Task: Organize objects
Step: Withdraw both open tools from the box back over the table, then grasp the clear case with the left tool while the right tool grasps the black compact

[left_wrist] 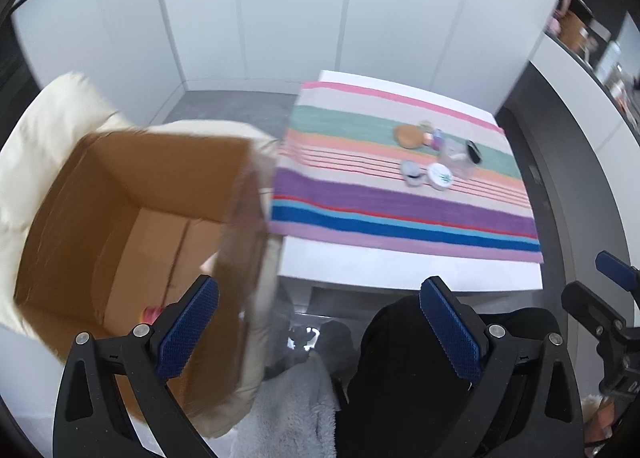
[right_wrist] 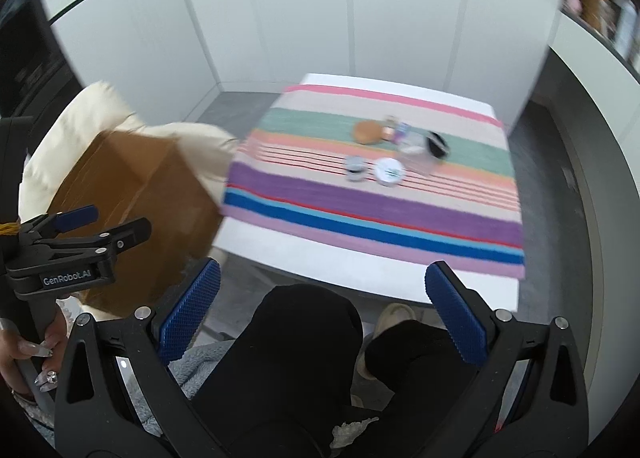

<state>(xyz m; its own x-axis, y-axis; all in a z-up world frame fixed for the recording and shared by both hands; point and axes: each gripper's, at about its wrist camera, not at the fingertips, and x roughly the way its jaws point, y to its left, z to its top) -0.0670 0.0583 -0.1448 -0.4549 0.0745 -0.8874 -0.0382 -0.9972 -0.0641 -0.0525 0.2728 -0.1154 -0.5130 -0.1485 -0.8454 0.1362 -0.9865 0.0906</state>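
Small items lie in a cluster on a striped cloth: a brown round piece, a grey jar, a white round tin, a clear container and a black piece. An open cardboard box stands to the left with something pink inside. My left gripper is open beside the box, holding nothing. My right gripper is open and held short of the table.
The cloth covers a white table. The box rests on a cream cushion. A person's black-clad legs and a grey fleece fill the near foreground. A hand grips the left handle. White cabinet doors stand behind.
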